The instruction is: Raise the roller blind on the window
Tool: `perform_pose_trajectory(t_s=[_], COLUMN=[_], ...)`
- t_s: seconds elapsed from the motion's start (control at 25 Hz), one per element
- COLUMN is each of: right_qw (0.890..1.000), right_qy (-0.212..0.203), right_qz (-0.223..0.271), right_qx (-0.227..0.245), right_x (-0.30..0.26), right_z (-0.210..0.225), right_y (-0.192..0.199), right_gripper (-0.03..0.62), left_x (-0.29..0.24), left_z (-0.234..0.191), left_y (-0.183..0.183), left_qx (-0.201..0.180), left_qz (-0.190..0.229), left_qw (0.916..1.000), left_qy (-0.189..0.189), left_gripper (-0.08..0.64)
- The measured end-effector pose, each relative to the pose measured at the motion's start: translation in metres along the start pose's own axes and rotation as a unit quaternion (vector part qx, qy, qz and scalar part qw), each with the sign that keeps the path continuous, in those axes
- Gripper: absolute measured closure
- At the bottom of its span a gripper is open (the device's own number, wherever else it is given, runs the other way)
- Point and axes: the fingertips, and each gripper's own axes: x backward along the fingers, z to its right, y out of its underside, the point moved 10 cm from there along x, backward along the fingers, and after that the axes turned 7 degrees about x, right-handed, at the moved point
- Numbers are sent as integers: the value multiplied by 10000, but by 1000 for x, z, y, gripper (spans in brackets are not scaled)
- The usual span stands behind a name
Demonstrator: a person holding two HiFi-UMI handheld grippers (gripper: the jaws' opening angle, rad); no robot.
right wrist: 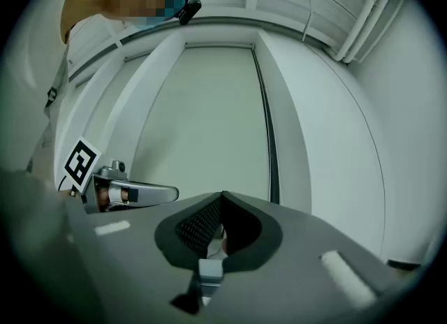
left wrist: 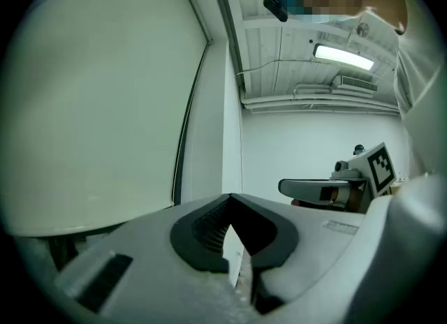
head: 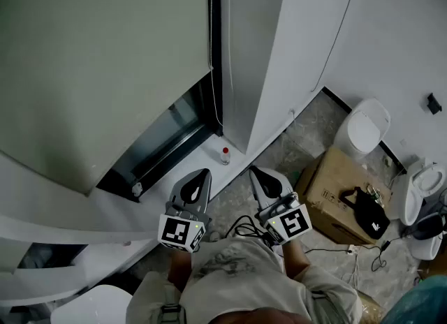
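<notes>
Here, as seen in the head view, the pale grey-green fabric roller blind (head: 105, 57) is shown hanging down over most of the window at the upper left. Only a dark strip of glass and frame (head: 167, 141) is left uncovered beneath its lower edge. A thin pale pull cord (head: 211, 50) is seen running down the blind's right edge, beside a white wall column (head: 255, 50).

The left gripper (head: 201, 174) and the right gripper (head: 255, 171) are held side by side in front of the person — near each other, apart from blind and cord alike. In the left gripper view the left gripper's (left wrist: 230, 195) jaws are seen pressed together at their tips, with nothing between them; the blind (left wrist: 98, 99) fills the left of that view. In the right gripper view the right gripper's (right wrist: 223, 193) jaws likewise meet at the tips and are empty, and the blind (right wrist: 209, 120) is faced directly.

A small clear bottle with a red cap (head: 225, 155) is shown upright near the foot of the column. Farther right, on the mottled stone floor (head: 300, 141), a brown cardboard box (head: 328, 190) is seen with a black bag (head: 367, 211) lying on it, close to a white ceramic toilet (head: 367, 130).
</notes>
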Motion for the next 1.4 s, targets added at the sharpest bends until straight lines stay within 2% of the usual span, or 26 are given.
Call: perform_pose_trajectory(t_s=[0.28,0.64,0.88,1.08,1.4], right_qw=[9998,9997,9993,9988,9998], right_qy=[3,-100,-164,-143,-32], right_qz=[95,156,189,395,102], right_qx=[-196,-164,-262,-250,-157], right_x=[3,18,13,-8,-43], right_z=[3,21,36,49,67], right_y=[4,5,8,7,18], right_gripper=[583,581,581,581,581], left_x=[-1,-11,-22,-40,-74], left_z=[6,34,37,26,-10], left_y=[2,6,5,5,2], left_qx=[19,-24,-65,-72,-69], left_qz=[-42,-28,-82,-92,-83], left_qw=[10000,9998,9994,9994,9998], left_qy=[-81,-219,-322,-328,-150], left_gripper=[556,555,555,555,556])
